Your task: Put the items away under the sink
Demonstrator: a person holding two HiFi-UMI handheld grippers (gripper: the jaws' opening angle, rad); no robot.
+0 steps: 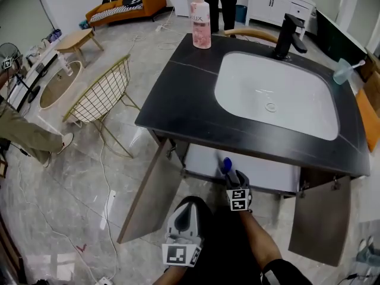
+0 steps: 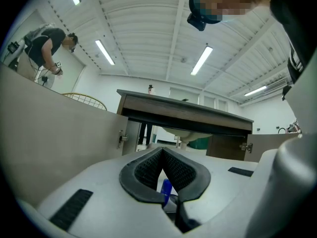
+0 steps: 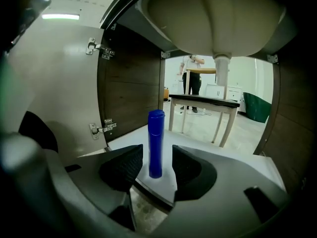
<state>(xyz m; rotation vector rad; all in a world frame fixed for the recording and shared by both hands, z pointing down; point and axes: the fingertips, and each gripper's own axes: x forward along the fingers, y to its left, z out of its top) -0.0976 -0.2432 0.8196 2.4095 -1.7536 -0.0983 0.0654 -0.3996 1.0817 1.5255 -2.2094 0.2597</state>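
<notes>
A blue bottle (image 3: 155, 143) stands upright on the white floor of the cabinet (image 3: 198, 148) under the sink. My right gripper (image 3: 157, 158) is open, one jaw on each side of the bottle's base with a gap to each. From above, the blue bottle (image 1: 226, 165) shows just inside the cabinet opening, with the right gripper (image 1: 237, 181) right behind it. My left gripper (image 1: 185, 218) hangs lower, in front of the cabinet. In its own view the left gripper (image 2: 162, 153) is shut, pads meeting at the tips, and a sliver of blue shows in the gap beneath.
Both cabinet doors stand open, the left door (image 1: 151, 192) and the right door (image 1: 320, 218). The basin's drain pipe (image 3: 221, 71) hangs down inside. On the black countertop (image 1: 178, 94) are a pink bottle (image 1: 200, 22), a black faucet (image 1: 289, 35) and a cup (image 1: 343, 71). A wire chair (image 1: 104, 94) stands to the left.
</notes>
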